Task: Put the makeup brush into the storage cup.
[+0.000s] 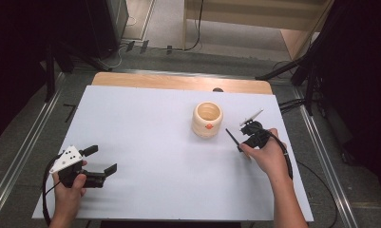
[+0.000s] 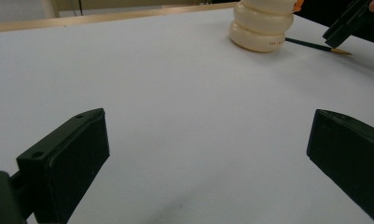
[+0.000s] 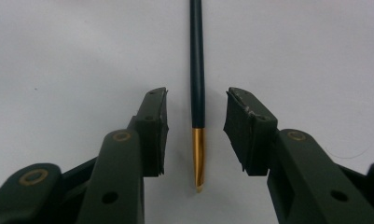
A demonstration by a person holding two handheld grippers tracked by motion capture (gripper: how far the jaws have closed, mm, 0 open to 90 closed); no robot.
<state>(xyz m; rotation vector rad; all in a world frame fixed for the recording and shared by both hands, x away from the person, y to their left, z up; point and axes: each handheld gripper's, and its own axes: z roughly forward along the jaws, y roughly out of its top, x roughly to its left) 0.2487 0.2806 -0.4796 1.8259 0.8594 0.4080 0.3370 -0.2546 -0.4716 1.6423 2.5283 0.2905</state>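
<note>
Your pen (image 3: 197,70) lies on the table (image 1: 145,123), just right of the cup (image 1: 207,119), btwn your right gripper (image 3: 196,130) jaws w/o touching. Your left gripper (image 1: 101,160) sits near-left, well apart.

Between your right gripper's (image 3: 196,135) black jaws you are seeing a dark navy brush (image 3: 197,65) with a gold tip; beyond it, a cream ribbed holder (image 1: 207,119) showing an orange dot, on white tabletop (image 1: 145,142).

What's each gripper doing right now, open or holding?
Left gripper: open, empty, jaws wide above the table.
Right gripper: open, jaws either side of the pen, pads not touching it.
</note>
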